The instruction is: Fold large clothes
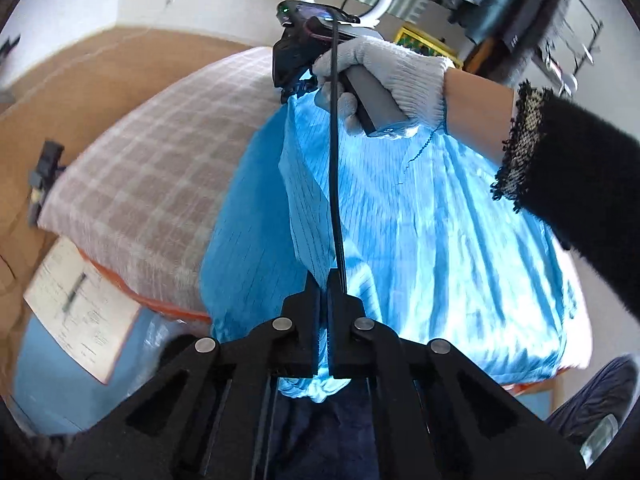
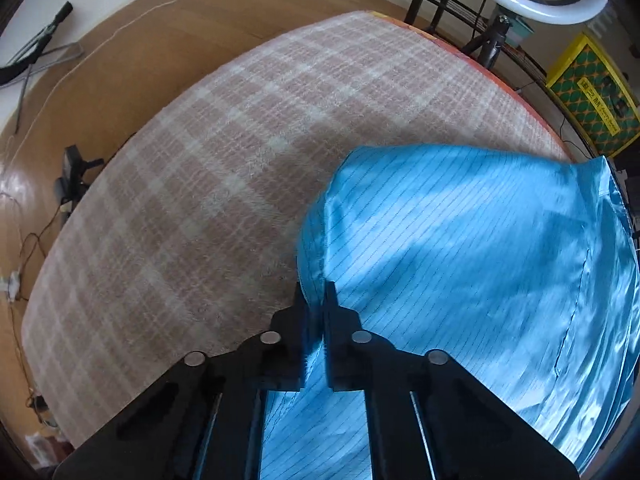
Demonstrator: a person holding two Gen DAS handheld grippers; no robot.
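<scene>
Both grippers are clenched on the same blue garment (image 2: 460, 240), each pinching a bunched edge. Left gripper (image 1: 324, 280) has cloth squeezed between its fingers, and more spills out below them. Right gripper (image 2: 318, 292) bites a fold at the garment's near corner; from the left wrist view it shows far off (image 1: 298, 88), carried by a gloved hand (image 1: 384, 80) and pinching the cloth's upper edge.

The garment hangs partly lifted between the two, the rest draped over the plaid blanket (image 2: 200, 200) that covers the table.

Risks, as I judge them:
- The fabric looks slick and satiny. A thin pinch on a bunched edge could slide out under the cloth's own weight if the hands pull apart hard.
- A black cable (image 1: 336, 180) runs from the right gripper down across the cloth to the left gripper's fingers. It could snag in the fold or get trapped in the pinch.
- Layers may be caught unevenly, which would give a crooked fold.

Room: the blanket lies bare to the left of the garment, with wide space there to lay cloth down. On the right the garment nears the blanket's edge, with a ring light (image 2: 532, 0) and a stand close beyond. Swinging that way is tight.
</scene>
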